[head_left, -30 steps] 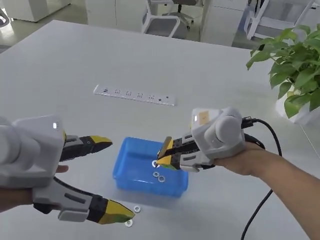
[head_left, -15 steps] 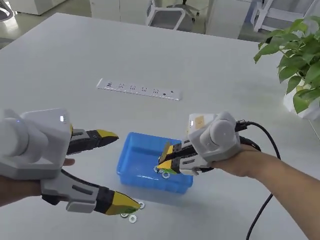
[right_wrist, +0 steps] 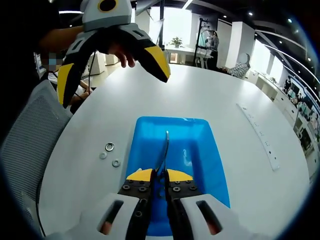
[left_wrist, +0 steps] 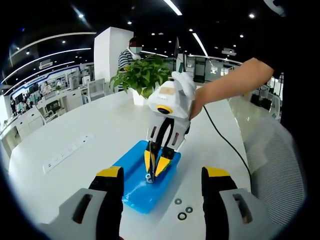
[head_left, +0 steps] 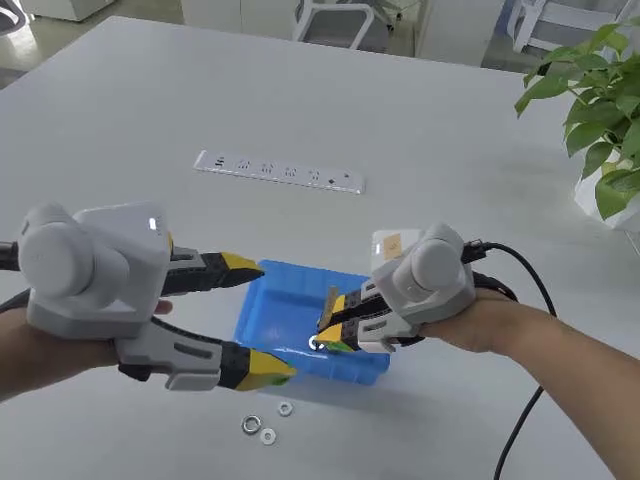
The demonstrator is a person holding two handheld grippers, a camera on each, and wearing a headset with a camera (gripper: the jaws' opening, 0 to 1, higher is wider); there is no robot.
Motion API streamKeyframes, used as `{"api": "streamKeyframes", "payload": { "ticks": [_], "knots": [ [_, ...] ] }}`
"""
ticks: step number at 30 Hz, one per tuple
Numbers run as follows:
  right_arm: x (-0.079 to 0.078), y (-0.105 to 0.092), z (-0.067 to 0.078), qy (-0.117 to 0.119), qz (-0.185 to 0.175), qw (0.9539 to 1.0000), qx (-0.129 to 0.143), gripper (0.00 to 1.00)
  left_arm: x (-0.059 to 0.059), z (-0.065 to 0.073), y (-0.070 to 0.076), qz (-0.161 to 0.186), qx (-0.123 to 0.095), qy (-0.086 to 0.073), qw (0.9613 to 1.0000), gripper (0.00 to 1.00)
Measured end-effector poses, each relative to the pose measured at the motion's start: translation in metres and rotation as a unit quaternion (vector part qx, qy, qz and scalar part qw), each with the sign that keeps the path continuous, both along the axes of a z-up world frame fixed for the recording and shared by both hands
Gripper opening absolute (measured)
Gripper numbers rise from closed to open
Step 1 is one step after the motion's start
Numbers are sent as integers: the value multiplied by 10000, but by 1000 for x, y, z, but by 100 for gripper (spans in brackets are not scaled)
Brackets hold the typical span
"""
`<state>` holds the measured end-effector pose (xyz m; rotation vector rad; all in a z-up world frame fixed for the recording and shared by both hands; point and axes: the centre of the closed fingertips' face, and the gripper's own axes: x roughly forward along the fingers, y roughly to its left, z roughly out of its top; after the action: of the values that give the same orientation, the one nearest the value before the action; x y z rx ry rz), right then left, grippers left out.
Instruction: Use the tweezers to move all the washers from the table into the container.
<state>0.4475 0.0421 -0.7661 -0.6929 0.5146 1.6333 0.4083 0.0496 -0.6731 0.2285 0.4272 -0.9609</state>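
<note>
A blue container (head_left: 262,300) sits on the white table. My right gripper (head_left: 330,320) is shut on thin metal tweezers (right_wrist: 164,150), whose tips point down into the container (right_wrist: 200,145). In the left gripper view a small ring, seemingly a washer (left_wrist: 149,178), sits at the tweezers' tip below the right gripper (left_wrist: 155,162). Three washers (head_left: 267,423) lie on the table just in front of the container; the right gripper view has them (right_wrist: 109,154) left of it. My left gripper (head_left: 262,316) is open at the container's left end, nothing between its jaws (left_wrist: 162,172).
A white power strip (head_left: 278,170) lies further back on the table. A potted plant (head_left: 600,110) stands at the right edge. A black cable (head_left: 525,290) trails from the right gripper. Office chairs and a person stand beyond the table.
My left gripper has moved right and away from the loose washers, up to the container's left end. The right gripper stays over the container with the tweezers lower inside it. The head camera shifted.
</note>
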Motion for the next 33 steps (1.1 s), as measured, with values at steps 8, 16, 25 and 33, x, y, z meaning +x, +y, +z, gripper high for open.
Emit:
{"api": "streamKeyframes", "payload": {
  "ticks": [8,16,25,33],
  "knots": [
    [0,1,0,-27,2,10000,0,9,15,-1,-8,-185,45,-2,9998,38],
    [-1,2,0,-59,39,10000,-19,9,30,-5,-19,-430,296,-110,9986,25],
    [-2,4,-1,-99,96,9999,-31,9,38,-9,-27,-559,439,-217,9972,16],
    [-2,3,0,-138,129,9998,-36,10,41,-12,-29,-725,519,-232,9957,7]
  ]
}}
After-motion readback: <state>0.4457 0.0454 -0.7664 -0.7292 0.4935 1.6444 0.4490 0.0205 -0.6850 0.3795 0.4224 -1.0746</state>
